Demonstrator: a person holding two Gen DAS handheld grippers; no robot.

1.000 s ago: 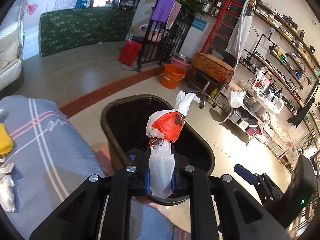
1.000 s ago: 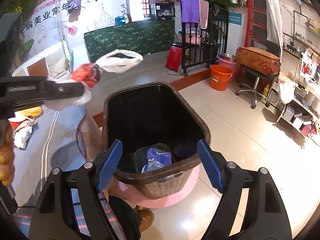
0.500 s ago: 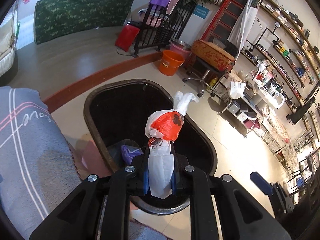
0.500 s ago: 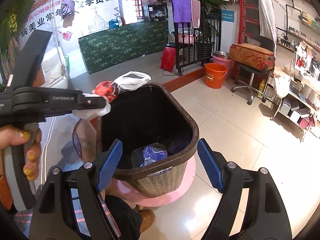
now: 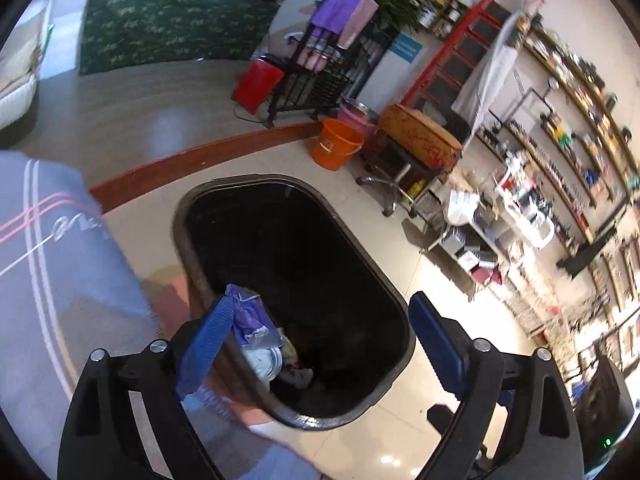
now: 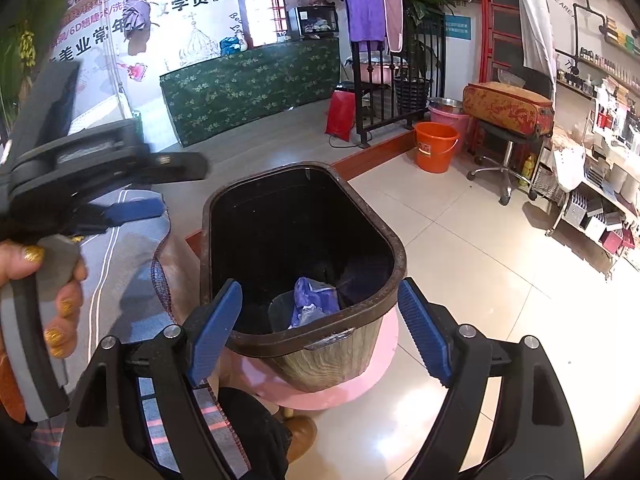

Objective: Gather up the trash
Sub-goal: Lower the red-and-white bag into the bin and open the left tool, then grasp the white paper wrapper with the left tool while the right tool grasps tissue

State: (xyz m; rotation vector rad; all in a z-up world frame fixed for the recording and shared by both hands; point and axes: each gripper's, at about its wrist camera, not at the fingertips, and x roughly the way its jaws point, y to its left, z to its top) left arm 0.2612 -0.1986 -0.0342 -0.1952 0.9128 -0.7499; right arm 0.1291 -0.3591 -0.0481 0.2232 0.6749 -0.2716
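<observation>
Bin (image 5: 392,292) floor mostly black, contents hard to make out. Near end: purple bag (image 5: 246,316) on a clear cup (image 6: 282,310), white-and-red scrap (image 5: 298,374) just beside, blurred. Left tongs (image 5: 320,344) over the bin, just sprung wide, nothing between. Right tongs (image 6: 320,328) wide apart, empty, near rim behind them. Bin stands on pink mat (image 6: 360,380).

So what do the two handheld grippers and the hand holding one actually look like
Both grippers are black plastic frames with silver screw heads. The right gripper and the left gripper each carry two ribbed blue finger pads. The left one has a grey pistol-style handle. The hand around it wears glittery gold nail polish.
</observation>
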